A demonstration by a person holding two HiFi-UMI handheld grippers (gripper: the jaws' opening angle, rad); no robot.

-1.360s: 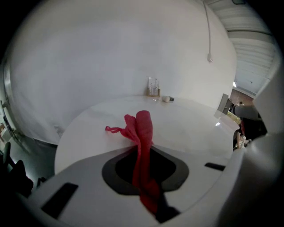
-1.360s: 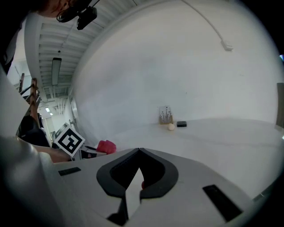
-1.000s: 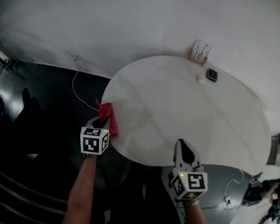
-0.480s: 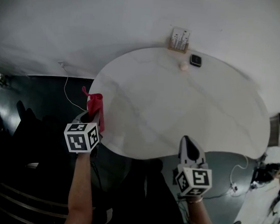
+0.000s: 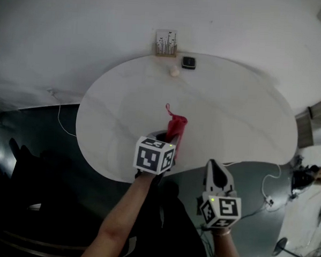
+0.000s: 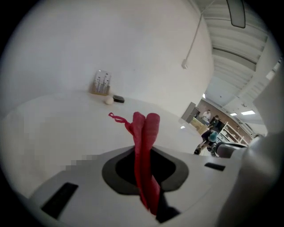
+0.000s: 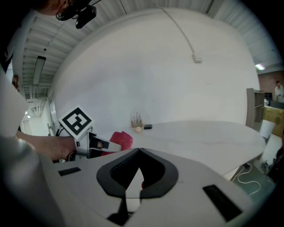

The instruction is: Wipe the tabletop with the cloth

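While at one table [image 5: 231,118], left gripper [image 5: 168,142] tight on one red cloth [image 5: 175,126], right gripper [image 5: 215,168] closed, empty

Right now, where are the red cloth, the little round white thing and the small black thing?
red cloth [image 5: 176,124]: head view, its bunched middle.
round white thing [image 5: 174,72]: head view, its top.
black thing [image 5: 188,62]: head view, its top face.

Head view overhead; gripper views low, close; all share tabletop [image 5: 231,113]

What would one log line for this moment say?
left gripper: shut on red cloth, over white table | right gripper: shut, empty, at table edge
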